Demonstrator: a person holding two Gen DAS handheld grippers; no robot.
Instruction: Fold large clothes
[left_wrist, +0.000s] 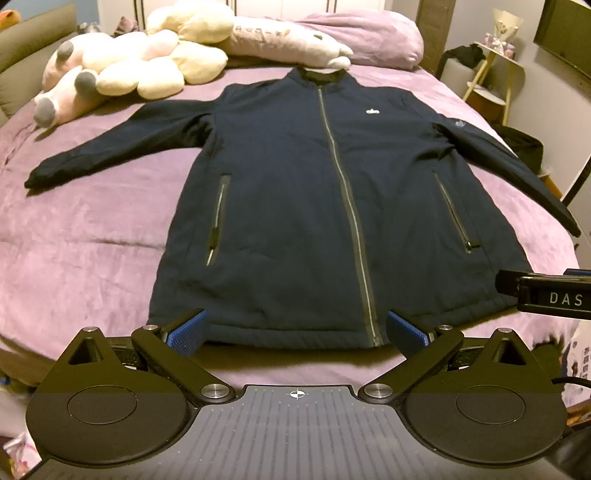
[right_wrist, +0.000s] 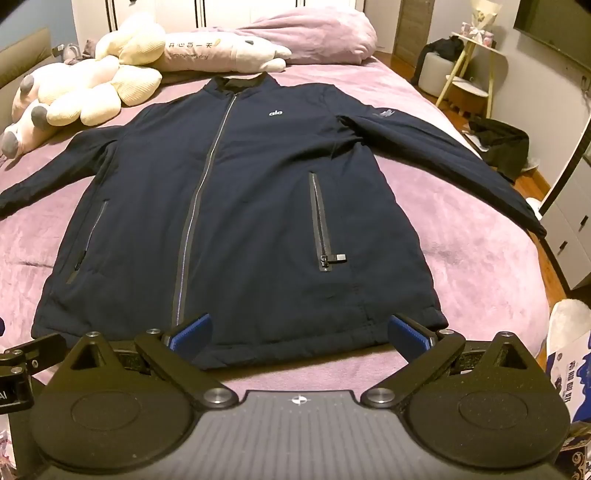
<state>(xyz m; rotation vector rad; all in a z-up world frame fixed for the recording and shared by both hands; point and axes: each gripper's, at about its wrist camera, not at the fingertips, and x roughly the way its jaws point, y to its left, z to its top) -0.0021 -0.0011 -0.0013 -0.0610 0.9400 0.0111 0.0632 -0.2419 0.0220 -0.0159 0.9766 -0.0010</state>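
Observation:
A dark navy zip jacket (left_wrist: 295, 192) lies flat and face up on the purple bed (left_wrist: 92, 229), collar at the far end, both sleeves spread out to the sides. The same jacket (right_wrist: 240, 206) fills the right wrist view. My left gripper (left_wrist: 295, 330) hovers over the hem near the zipper's bottom end, open wide, blue pads (left_wrist: 186, 332) apart with nothing pressed between them. My right gripper (right_wrist: 301, 334) hangs over the hem's right part, also open wide and holding nothing. The right gripper's black body (left_wrist: 550, 295) shows at the left view's right edge.
Plush toys (left_wrist: 122, 70) and a long pillow (left_wrist: 288, 44) lie at the head of the bed, behind the collar. A purple duvet (left_wrist: 380, 37) is bunched at the far right. Right of the bed stand a small side table (right_wrist: 476, 85) and dark clothes on the floor (right_wrist: 506, 144).

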